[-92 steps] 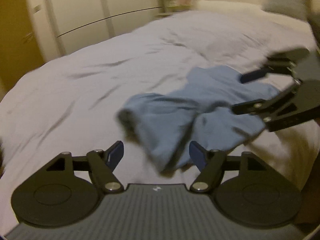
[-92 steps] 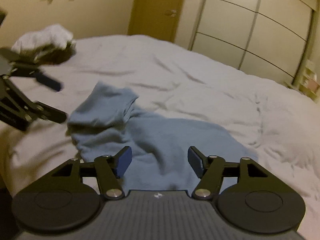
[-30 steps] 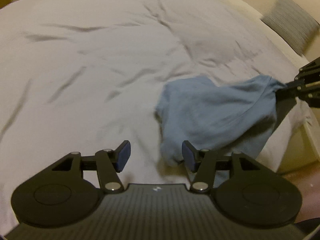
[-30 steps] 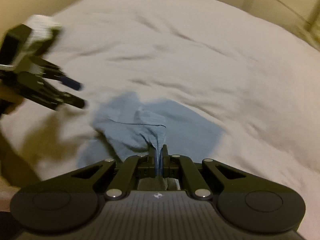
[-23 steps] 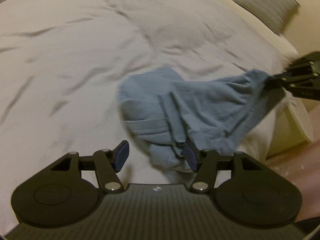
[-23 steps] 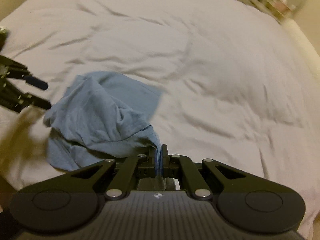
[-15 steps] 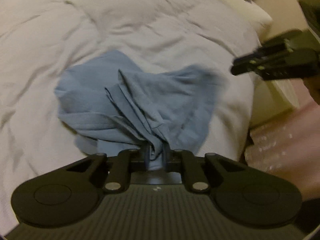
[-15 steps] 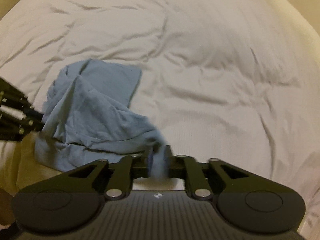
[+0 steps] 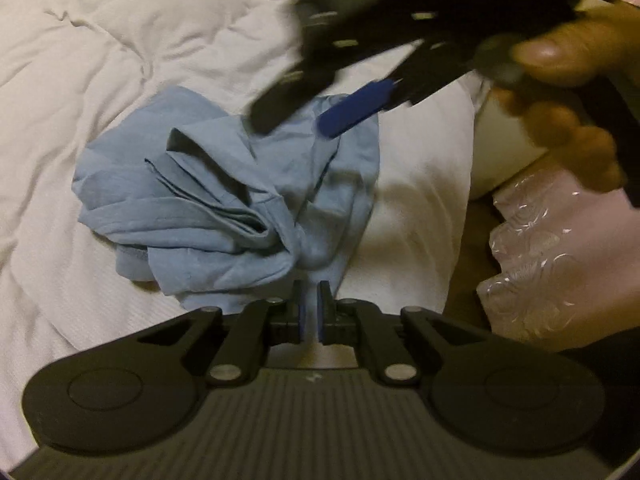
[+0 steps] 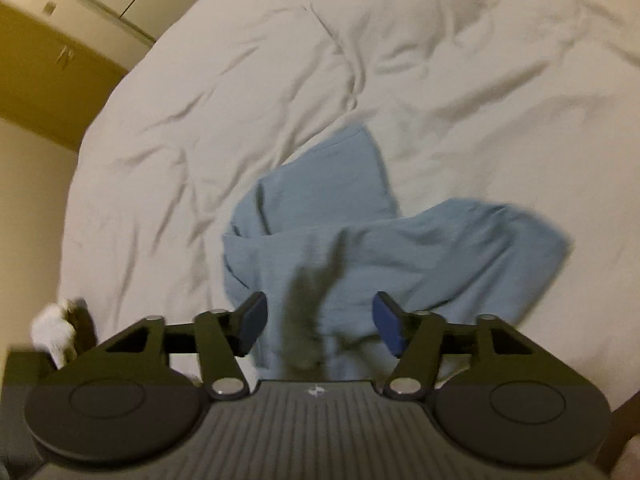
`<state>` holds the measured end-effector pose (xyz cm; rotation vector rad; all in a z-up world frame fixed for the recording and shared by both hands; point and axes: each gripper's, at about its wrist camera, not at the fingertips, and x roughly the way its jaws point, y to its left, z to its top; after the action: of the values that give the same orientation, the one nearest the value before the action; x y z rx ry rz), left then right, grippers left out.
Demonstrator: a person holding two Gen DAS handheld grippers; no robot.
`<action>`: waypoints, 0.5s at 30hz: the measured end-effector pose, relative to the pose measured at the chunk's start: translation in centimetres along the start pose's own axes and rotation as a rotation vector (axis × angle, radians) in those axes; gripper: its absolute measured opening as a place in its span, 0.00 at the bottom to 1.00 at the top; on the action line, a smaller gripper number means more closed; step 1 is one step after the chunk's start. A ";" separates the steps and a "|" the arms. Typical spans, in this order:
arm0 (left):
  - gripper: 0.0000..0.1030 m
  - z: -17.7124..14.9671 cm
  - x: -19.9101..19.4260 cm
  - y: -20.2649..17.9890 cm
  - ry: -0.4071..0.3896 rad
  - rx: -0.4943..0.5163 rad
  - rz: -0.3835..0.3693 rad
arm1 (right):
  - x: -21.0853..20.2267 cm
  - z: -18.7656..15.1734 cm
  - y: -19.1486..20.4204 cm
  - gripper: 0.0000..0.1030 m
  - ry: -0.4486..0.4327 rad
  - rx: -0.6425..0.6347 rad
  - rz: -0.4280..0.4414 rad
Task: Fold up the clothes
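Note:
A light blue garment lies crumpled on the white bed cover. In the left wrist view my left gripper is shut on a fold of the garment at its near edge. My right gripper shows there blurred and open above the garment's far side, held by a hand. In the right wrist view the right gripper is open, with the blue garment bunched below and between its fingers; nothing is clamped.
The bed's edge and a pink plastic-wrapped bundle lie at the right in the left wrist view. In the right wrist view a white cloth pile sits at the lower left, with wardrobe doors behind the bed.
My right gripper has opened and let go of the garment, then swung over it toward the left gripper. My left gripper closed on a fold and still holds it.

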<state>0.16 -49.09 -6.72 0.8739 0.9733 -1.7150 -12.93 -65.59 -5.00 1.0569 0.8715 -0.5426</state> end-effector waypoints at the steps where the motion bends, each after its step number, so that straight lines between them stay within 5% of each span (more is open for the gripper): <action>1: 0.02 0.0 -0.2 0.1 -0.002 0.002 0.002 | 0.7 0.2 0.2 0.61 -0.001 0.015 -0.006; 6: 0.03 -0.2 -1.8 1.3 -0.009 0.016 0.029 | 4.3 0.9 1.0 0.57 0.012 0.089 -0.045; 7: 0.04 -0.1 -2.3 1.9 -0.008 0.015 0.040 | 5.0 1.0 1.1 0.49 0.022 0.102 -0.050; 9: 0.04 0.3 -3.3 3.1 -0.012 0.006 0.063 | 6.0 0.8 1.3 0.02 0.043 0.101 -0.069; 15: 0.23 4.5 -4.6 7.0 -0.064 -0.026 0.084 | 0.3 -3.1 -0.4 0.01 -0.003 0.013 -0.186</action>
<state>7.61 -53.06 -2.29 0.8265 0.9015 -1.6458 -14.14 -62.89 -6.08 0.9924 0.9707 -0.7063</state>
